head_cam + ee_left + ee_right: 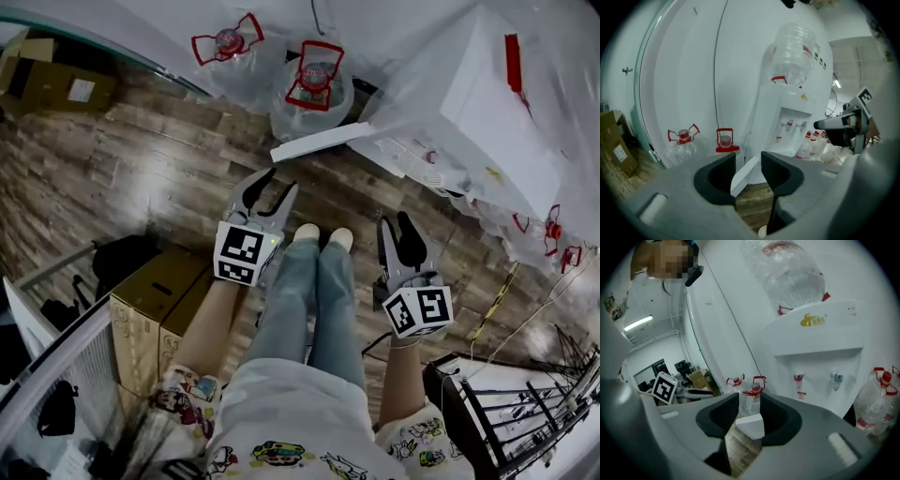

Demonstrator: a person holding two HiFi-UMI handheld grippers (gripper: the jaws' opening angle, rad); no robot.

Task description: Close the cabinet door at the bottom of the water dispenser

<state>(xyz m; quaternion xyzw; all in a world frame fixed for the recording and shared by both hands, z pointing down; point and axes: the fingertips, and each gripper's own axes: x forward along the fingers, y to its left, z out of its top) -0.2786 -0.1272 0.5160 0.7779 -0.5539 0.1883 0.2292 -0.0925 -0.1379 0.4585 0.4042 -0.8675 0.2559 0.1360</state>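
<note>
The white water dispenser [487,112] stands at the upper right of the head view, with a clear bottle on top [787,273]. Its white cabinet door [319,142] at the bottom hangs open, swung out to the left over the wooden floor. My left gripper [279,183] is open and empty, a short way in front of the door's free end. The door [743,174] shows beyond the gap of its jaws. My right gripper [394,222] is open and empty too, nearer the dispenser's base, and the door's edge [751,425] shows past its jaws. Neither gripper touches the door.
Two empty water bottles with red handles [225,47] [319,80] stand against the white wall behind the door. More bottles [548,234] sit right of the dispenser. Cardboard boxes [155,300] are at my left, a black rack [525,412] at my right. My shoes [319,239] are between the grippers.
</note>
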